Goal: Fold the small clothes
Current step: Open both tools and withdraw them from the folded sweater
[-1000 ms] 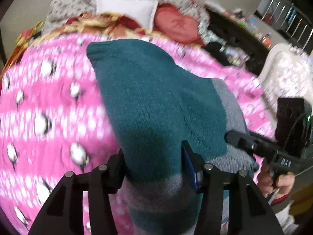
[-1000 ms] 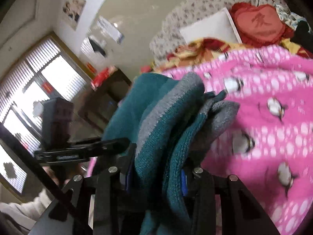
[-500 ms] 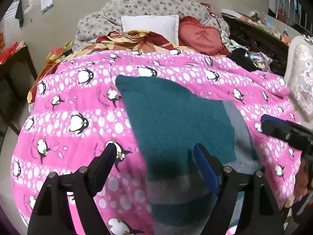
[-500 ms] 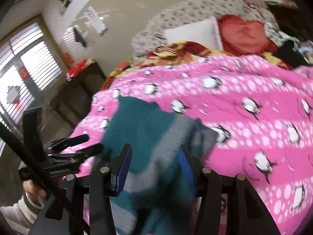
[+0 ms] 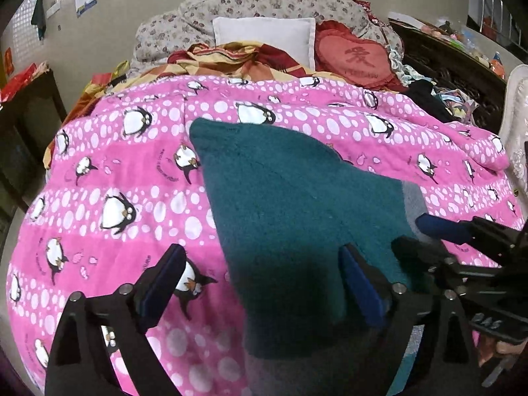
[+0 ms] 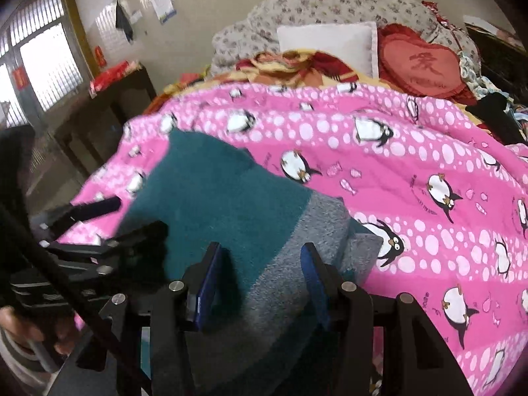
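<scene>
The teal-and-grey knit garment lies folded on the penguin quilt. Left tongs are opening, gripping nothing. Right tongs stand apart, straddling its grey band. Further folding appears pending.

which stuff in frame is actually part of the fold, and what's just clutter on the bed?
Part of the job:
teal and grey knit garment
left gripper, jaws opening, clear of the knit
right gripper, open over the grey band

Just lying about:
pink penguin quilt
white pillow
red heart cushion
</scene>
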